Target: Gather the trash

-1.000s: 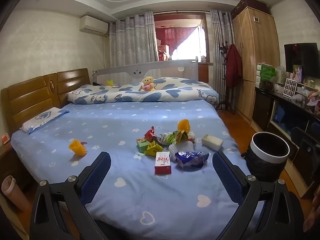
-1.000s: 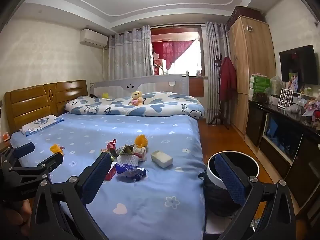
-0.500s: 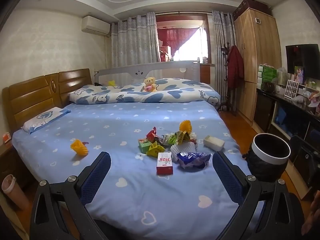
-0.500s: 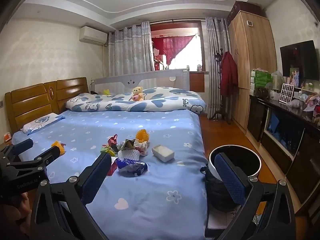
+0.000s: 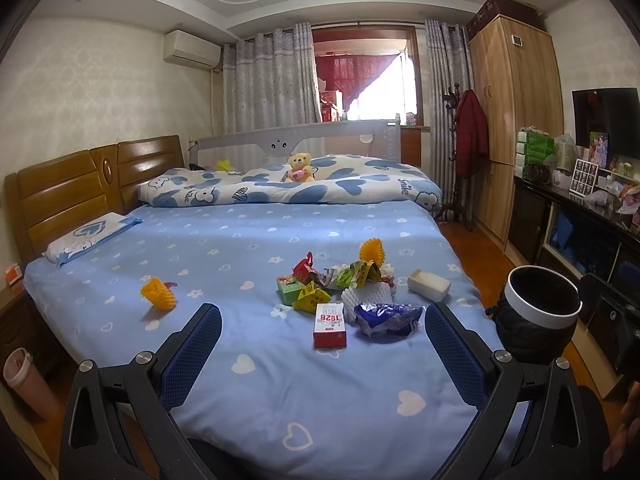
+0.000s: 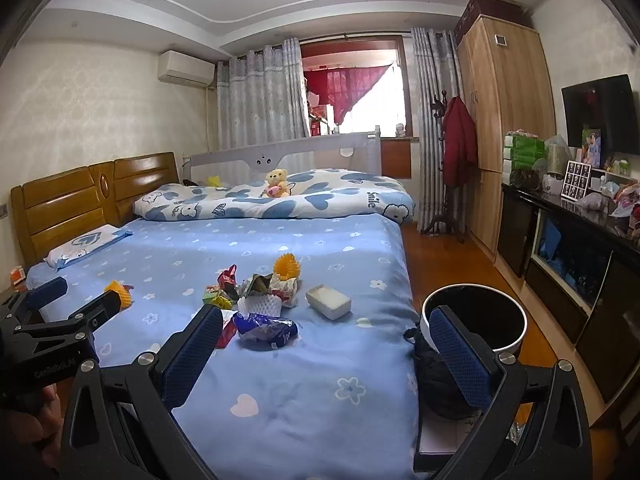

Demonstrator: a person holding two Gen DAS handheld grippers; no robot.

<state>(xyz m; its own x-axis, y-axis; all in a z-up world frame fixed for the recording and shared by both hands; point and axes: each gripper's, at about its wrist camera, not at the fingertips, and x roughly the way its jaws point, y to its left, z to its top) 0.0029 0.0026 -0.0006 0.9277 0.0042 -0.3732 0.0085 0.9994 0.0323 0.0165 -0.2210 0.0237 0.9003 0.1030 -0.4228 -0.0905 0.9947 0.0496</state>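
Both tools, left (image 5: 322, 354) and right (image 6: 328, 350), gaped wide and empty, aimed at mid-frame trash pile (image 5: 344, 286); bin (image 6: 474, 322) waited lower right beside bed (image 6: 280, 400).

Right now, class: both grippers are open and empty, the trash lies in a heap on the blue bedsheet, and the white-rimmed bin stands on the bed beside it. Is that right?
Not quite. The white-rimmed bin stands on the wooden floor beside the bed, not on it, as the right wrist view shows. The rest holds: the left gripper and right gripper are open and empty, and the trash lies heaped on the blue bedsheet.
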